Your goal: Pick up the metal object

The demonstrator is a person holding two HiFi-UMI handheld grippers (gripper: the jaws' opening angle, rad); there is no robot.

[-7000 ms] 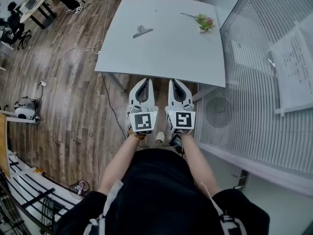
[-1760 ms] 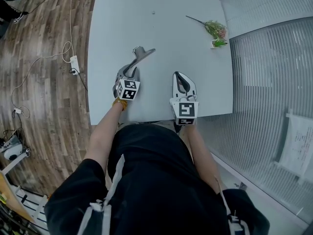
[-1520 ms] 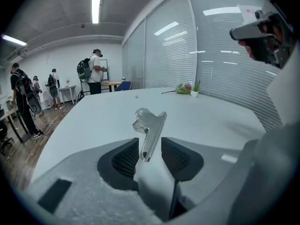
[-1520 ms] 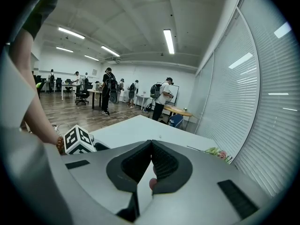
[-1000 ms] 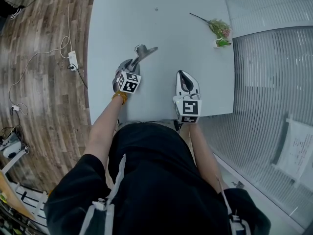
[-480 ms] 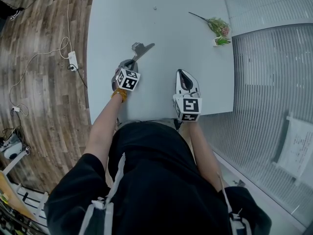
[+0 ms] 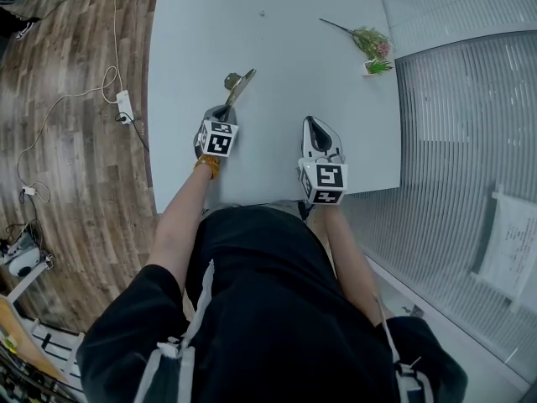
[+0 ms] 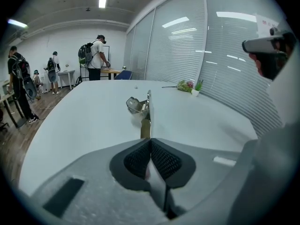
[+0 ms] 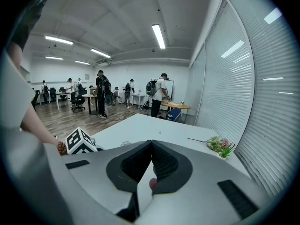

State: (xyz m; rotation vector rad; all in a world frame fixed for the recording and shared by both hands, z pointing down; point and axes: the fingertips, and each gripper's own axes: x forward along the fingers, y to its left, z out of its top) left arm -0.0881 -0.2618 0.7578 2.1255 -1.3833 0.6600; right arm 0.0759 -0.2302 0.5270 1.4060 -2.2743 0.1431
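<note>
right gripper (image 7: 312, 122): jaws pressed together with nothing between them, above the near part of the white table (image 7: 285, 32).
left gripper (image 7: 225, 110): jaws have just been closing and now pinch the thin near end of the metal object (image 7: 238, 84).
metal object: turned on edge, pointing away from the left jaws over the table's left half.
flower sprig (image 7: 370, 44): lies at the table's far right, well apart from both grippers.
people (image 8: 96, 55): standing by desks beyond the table.
</note>
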